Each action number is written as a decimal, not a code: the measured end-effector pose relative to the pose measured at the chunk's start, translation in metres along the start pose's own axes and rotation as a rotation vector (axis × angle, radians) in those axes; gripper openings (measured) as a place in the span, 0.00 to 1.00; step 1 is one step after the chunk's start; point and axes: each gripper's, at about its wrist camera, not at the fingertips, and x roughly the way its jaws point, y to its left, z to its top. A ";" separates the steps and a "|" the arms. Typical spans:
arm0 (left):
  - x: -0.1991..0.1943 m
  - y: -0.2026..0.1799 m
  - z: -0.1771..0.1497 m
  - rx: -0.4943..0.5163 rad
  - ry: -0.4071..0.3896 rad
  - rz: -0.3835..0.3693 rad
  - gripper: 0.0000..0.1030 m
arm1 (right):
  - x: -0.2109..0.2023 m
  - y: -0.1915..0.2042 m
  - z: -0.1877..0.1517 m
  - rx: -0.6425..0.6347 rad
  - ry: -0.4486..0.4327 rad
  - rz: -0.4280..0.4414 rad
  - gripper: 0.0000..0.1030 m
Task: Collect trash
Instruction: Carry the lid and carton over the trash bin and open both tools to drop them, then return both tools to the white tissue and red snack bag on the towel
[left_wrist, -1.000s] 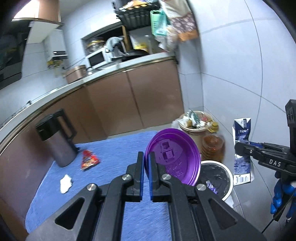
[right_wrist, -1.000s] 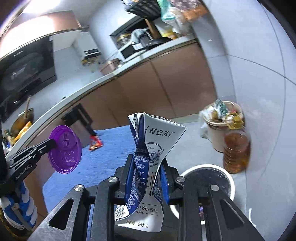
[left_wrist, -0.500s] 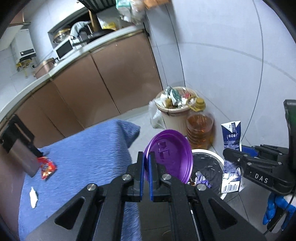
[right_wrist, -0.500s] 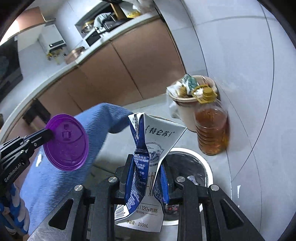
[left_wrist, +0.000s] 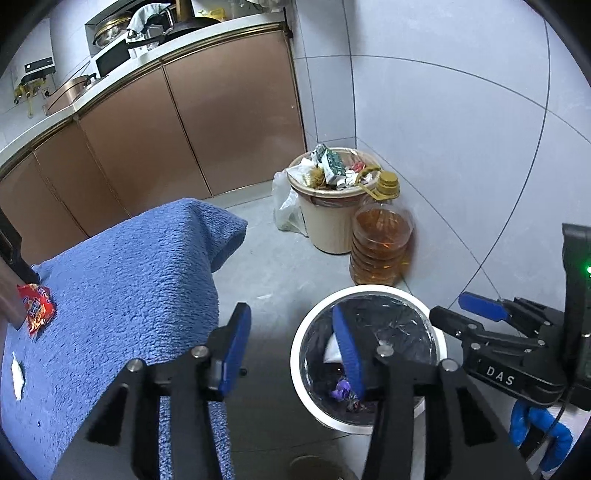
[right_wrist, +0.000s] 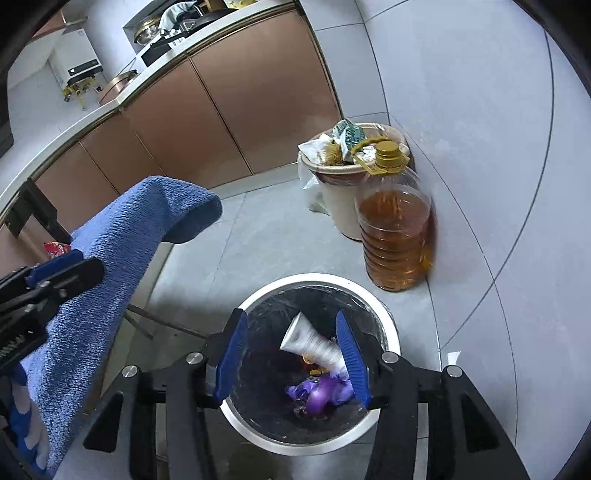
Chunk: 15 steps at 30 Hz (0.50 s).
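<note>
Hovering over white bin (right_wrist: 384, 317) | left gripper (left_wrist: 291, 339), right gripper (right_wrist: 291, 354) | jaws just opened, empty

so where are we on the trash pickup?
Done: carton and purple lid lie in the white bin. In hand: nothing; left gripper and right gripper have just opened, empty. Left: red wrapper and white scrap on the blue cloth.

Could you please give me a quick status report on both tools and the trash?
Both tools, left tool and right tool, just opened, empty, over the white bin. Carton inside the bin. Red wrapper left on the blue cloth.
</note>
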 end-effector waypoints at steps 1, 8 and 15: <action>-0.003 0.001 0.000 -0.003 -0.006 0.001 0.43 | -0.001 -0.001 -0.001 0.006 -0.001 0.000 0.46; -0.042 0.017 -0.005 -0.028 -0.065 0.053 0.43 | -0.020 0.013 -0.001 -0.007 -0.027 0.005 0.53; -0.091 0.048 -0.024 -0.084 -0.119 0.127 0.49 | -0.053 0.051 0.004 -0.081 -0.087 0.026 0.55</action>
